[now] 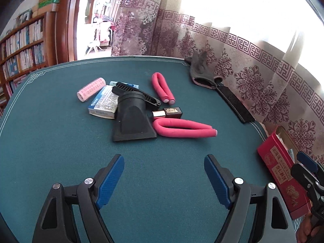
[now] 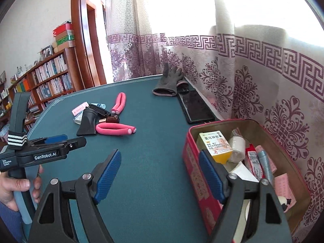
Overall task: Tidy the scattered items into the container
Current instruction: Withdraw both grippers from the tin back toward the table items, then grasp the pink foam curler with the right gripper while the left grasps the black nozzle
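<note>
A cluster of items lies mid-table: a black dryer nozzle (image 1: pixel 131 117), a black comb (image 1: pixel 135 93), a white medicine box (image 1: pixel 105 103), a pink hair roller (image 1: pixel 91 89), a small dark bottle (image 1: pixel 170 112) and two bent pink foam rollers (image 1: pixel 182 130) (image 1: pixel 162 88). The red tin (image 2: pixel 194 174) stands at the right, holding boxes and tubes. My left gripper (image 1: pixel 164 179) is open and empty, short of the cluster. My right gripper (image 2: pixel 160 177) is open and empty, its right finger over the tin's near rim.
A grey glove (image 1: pixel 199 68) and a flat black case (image 1: pixel 235 103) lie along the far right edge by the patterned curtain (image 1: pixel 253 64). A bookshelf (image 1: pixel 22 46) stands at the left. The green table (image 1: pixel 50 151) lies bare in front of the cluster.
</note>
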